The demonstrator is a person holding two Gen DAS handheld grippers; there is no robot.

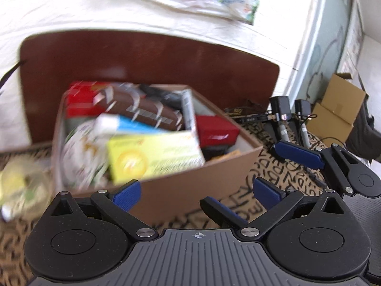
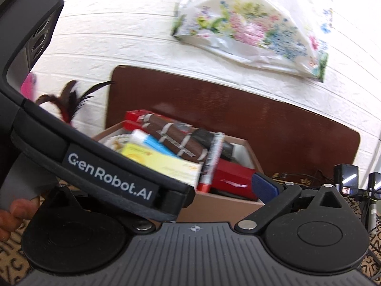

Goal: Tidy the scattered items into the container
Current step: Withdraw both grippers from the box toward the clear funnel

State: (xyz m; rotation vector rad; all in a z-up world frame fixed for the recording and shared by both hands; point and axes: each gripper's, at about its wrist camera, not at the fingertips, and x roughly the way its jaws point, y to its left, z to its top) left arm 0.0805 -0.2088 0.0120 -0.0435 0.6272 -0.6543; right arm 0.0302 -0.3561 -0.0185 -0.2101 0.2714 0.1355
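A brown cardboard box (image 1: 195, 188) stands on the letter-patterned cloth, full of items: a yellow box (image 1: 154, 157), a brown wrapped pack (image 1: 142, 109), red boxes (image 1: 216, 131) and a blue-white box (image 1: 123, 124). My left gripper (image 1: 197, 190) is open and empty, just in front of the box's near wall. The right gripper's blue fingers (image 1: 300, 155) show to the right of the box, spread apart and empty. In the right wrist view the box (image 2: 214, 205) lies ahead; the left gripper's body (image 2: 107, 176) covers my right gripper's left finger, and only the right pad (image 2: 264, 187) shows.
A blurred pale yellow-green round object (image 1: 21, 190) lies left of the box. A dark brown board (image 1: 142, 57) leans on the white wall behind. A floral bag (image 2: 257, 33) hangs above. Black chargers and cables (image 1: 285, 112) and a cardboard carton (image 1: 338, 104) are at right.
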